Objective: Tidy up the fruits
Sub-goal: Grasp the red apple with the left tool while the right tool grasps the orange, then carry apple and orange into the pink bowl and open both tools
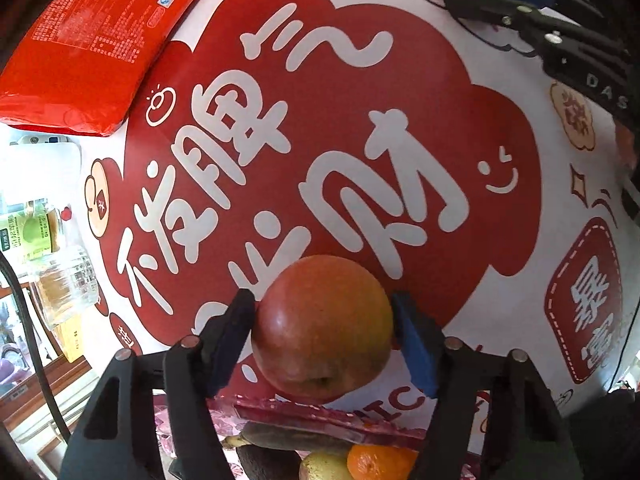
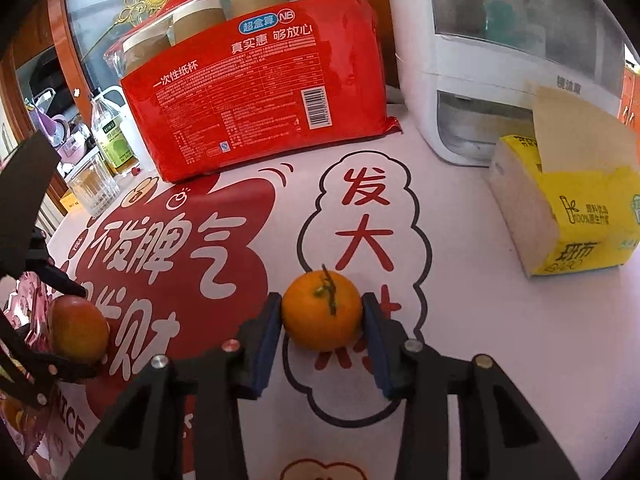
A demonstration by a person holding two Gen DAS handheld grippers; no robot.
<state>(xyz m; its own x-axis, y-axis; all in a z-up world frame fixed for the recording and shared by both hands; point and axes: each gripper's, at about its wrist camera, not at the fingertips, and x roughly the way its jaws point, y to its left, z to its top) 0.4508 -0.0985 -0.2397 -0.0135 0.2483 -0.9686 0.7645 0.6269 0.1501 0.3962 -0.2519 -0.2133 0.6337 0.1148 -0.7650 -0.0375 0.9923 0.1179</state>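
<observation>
A red-and-white printed tablecloth (image 1: 500, 60) spreads under everything, with a red pack of paper cups (image 2: 256, 100) at its far edge. The left gripper (image 1: 322, 334) is clenched on a red apple (image 1: 322, 328) resting on the cloth — both blue pads against its sides. The right gripper (image 2: 322, 316) clasps a smaller tangerine (image 2: 322, 310), likewise on the cloth, well apart from the apple.

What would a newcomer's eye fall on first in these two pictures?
A round red apple sits between the left hand-held gripper's blue pads, on a red-and-white printed tablecloth. A small orange tangerine with a stem sits between the right hand-held gripper's pads, before a red paper-cup pack.
</observation>
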